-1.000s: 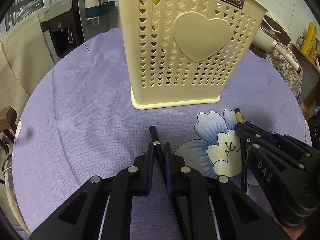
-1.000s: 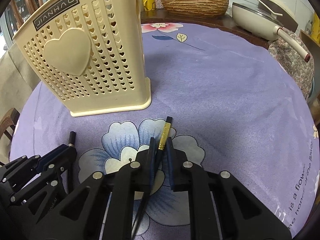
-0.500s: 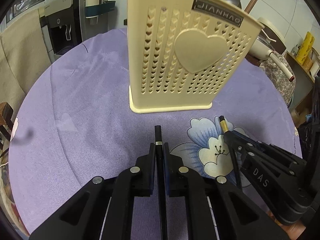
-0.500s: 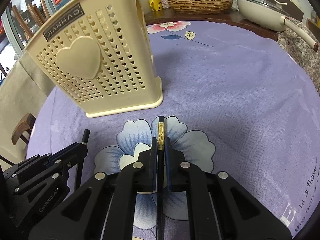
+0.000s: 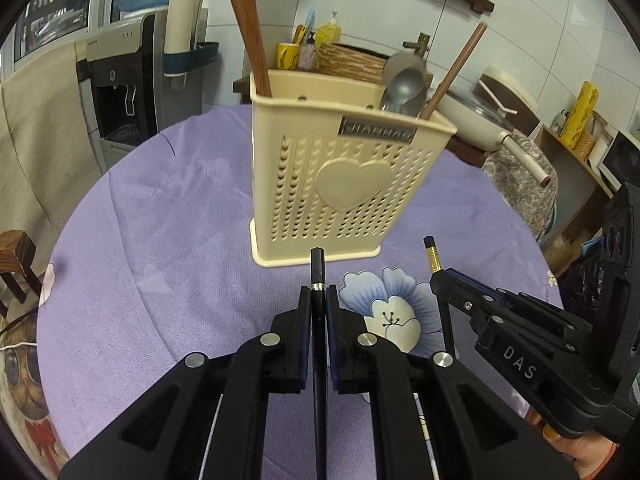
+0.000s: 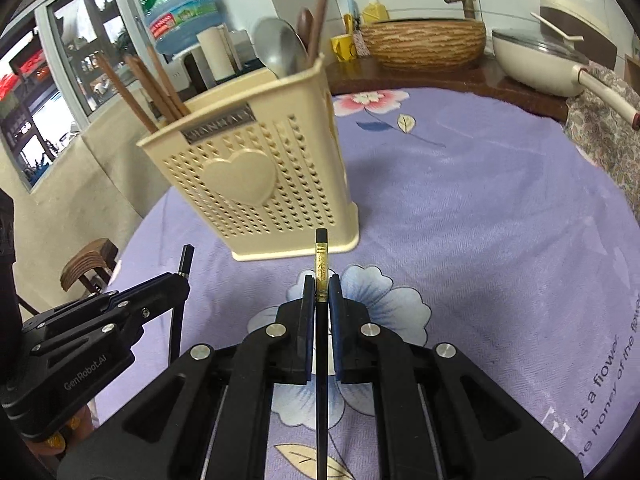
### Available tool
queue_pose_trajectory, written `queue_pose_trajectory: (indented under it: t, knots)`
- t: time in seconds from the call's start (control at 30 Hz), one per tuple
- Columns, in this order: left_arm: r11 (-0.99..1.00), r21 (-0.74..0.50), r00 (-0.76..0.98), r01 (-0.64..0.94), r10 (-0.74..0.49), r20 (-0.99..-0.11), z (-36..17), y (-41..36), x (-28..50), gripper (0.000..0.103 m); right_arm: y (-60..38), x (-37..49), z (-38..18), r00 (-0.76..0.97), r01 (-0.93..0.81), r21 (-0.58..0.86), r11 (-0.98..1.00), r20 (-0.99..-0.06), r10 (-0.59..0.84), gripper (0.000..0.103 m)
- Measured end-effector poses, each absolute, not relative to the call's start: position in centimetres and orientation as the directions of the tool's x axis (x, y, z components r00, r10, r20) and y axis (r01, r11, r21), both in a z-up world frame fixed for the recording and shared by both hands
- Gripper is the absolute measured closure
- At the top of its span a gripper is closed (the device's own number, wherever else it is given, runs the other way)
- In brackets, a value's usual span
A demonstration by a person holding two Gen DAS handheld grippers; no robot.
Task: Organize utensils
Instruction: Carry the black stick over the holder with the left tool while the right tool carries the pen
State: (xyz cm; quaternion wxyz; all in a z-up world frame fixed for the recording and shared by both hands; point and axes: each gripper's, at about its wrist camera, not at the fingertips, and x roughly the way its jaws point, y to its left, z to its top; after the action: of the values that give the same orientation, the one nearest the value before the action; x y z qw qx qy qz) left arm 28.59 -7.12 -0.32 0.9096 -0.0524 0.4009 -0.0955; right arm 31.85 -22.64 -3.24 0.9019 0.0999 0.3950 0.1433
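A cream perforated utensil holder (image 5: 340, 184) (image 6: 256, 188) with a heart on its side stands on the purple tablecloth, holding brown chopsticks (image 5: 250, 36) and a metal spoon (image 5: 404, 84). My left gripper (image 5: 319, 296) is shut on a black chopstick (image 5: 317, 268) with a silver band, its end poking out toward the holder's base. My right gripper (image 6: 321, 286) is shut on a black chopstick (image 6: 321, 256) with a gold band. Both chopsticks are lifted off the cloth. Each gripper shows in the other's view: the right gripper (image 5: 440, 280), the left gripper (image 6: 180, 280).
The round table (image 6: 500, 208) wears a purple flowered cloth. Behind it are a woven basket (image 6: 424, 42), a cream lidded pan (image 6: 540, 60), a water dispenser (image 5: 120, 92) and a wooden stool (image 6: 88, 268) at the left. A hand (image 5: 568, 440) grips the right tool.
Both grippers closed on their chopsticks, straightened them and rose off the cloth, tilting up so the holder's top and contents came into view.
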Motion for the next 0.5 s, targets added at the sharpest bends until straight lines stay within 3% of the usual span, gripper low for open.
queue_pose_trajectory:
  t: [0.5]
  knots:
    - [0.947,-0.182,0.753,0.264,-0.32,-0.575,7.4,-5.8,22.5,0.096,-23.3,24.9,5.1,0.705,-0.387,0.244,0.889,-0.543,0.456,0.095]
